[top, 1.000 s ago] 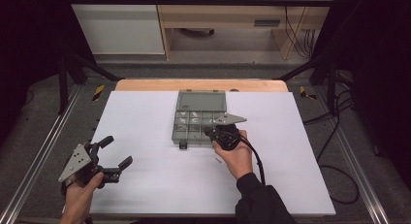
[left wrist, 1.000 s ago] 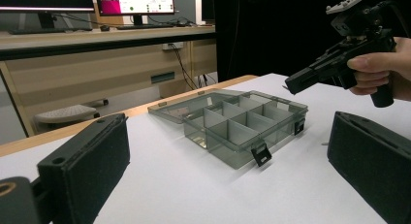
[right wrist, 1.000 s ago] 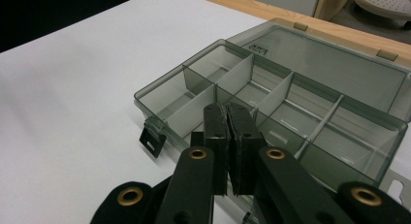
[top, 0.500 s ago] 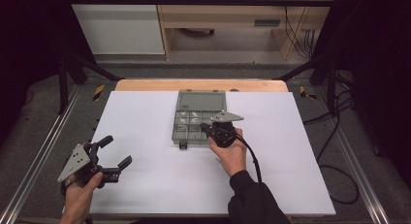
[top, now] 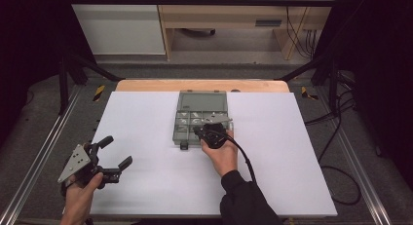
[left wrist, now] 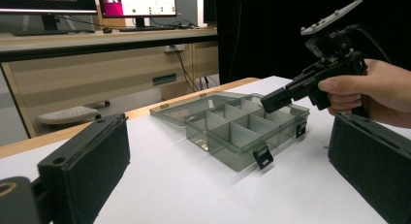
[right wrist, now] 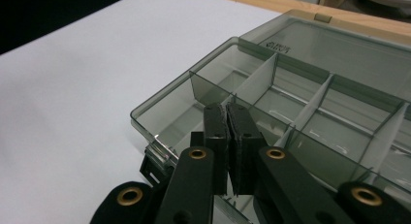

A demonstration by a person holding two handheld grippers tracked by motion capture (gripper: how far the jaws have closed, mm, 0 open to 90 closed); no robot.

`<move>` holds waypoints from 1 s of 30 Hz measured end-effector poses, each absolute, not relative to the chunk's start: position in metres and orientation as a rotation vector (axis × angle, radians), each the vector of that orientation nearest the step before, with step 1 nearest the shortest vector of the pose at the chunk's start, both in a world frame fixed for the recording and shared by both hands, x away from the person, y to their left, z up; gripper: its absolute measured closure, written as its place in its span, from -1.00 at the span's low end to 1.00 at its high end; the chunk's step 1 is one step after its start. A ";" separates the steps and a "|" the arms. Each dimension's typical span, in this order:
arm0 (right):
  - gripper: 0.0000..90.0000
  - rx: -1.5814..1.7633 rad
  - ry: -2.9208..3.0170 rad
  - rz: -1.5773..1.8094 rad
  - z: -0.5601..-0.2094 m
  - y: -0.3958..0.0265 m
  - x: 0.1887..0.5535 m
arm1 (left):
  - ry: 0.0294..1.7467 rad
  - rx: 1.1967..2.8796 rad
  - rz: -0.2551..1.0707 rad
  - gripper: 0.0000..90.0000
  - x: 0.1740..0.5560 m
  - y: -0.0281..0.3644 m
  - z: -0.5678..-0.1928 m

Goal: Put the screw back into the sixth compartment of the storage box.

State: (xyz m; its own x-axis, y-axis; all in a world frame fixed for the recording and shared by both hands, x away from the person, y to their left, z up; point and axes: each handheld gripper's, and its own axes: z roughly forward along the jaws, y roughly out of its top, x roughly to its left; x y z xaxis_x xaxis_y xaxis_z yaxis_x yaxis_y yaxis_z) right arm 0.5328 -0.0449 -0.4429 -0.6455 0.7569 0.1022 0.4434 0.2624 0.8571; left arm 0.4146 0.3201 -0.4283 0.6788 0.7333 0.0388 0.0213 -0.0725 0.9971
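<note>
White sheet point(top: 146, 137) covers the table; bare wood strip point(top: 146, 85) shows at its far edge. Near left corner: left gripper point(top: 113, 158) held in the left hand point(top: 80, 196), over the sheet's near-left edge, well apart from the box. Jaws spread wide, nothing between them; in the left gripper view both black pads frame the scene with the box and the other gripper between them, farther off.

Mid table: right hand point(top: 221, 154), dark sleeve point(top: 246, 203) coming up from the near edge, cable point(top: 243, 157) trailing back beside the wrist. Right gripper point(top: 200, 131) points at the box's near side, grey plate on top. Jaws pressed together, pads flat against each other, nothing pinched. In the right gripper view the tips sit over the near row of compartments, close to a divider; contact with the box can't be told. In the left gripper view the closed tip hangs just above the box's rim.

Box point(top: 187, 132): smoky clear plastic organizer, open, lid point(top: 202, 101) laid flat behind it toward the far edge. White dividers split it into compartments. Black latch point(top: 185, 146) hangs at the near wall, second latch seen in the left gripper view.

Far: frame rails each side, a desk, cables on the floor at right.
</note>
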 end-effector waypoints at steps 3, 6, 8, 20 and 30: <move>0.68 1.074 2.208 1.318 -0.445 -0.043 0.535 | 0.646 1.547 0.658 -0.97 0.414 0.320 -0.428; 0.48 1.085 2.192 1.300 -0.440 -0.048 0.532 | 0.644 1.550 0.658 -0.97 0.414 0.320 -0.428; 0.30 1.079 2.190 1.298 -0.435 -0.052 0.530 | 0.643 1.553 0.659 -0.97 0.415 0.320 -0.429; -0.77 1.077 2.284 1.124 -0.419 -0.074 0.508 | 0.642 1.550 0.653 -0.97 0.414 0.319 -0.429; -0.71 1.080 2.373 1.006 -0.420 -0.085 0.496 | 0.635 1.540 0.652 -0.98 0.414 0.319 -0.428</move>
State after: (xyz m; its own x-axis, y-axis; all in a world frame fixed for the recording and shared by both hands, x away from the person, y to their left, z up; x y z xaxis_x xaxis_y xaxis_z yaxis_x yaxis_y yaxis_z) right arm 0.4958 -0.0851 -0.4204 -0.6506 0.7592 -0.0183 0.5146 0.4584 0.7246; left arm 0.4140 0.3194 -0.4282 0.6853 0.7275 0.0347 0.0161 -0.0627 0.9979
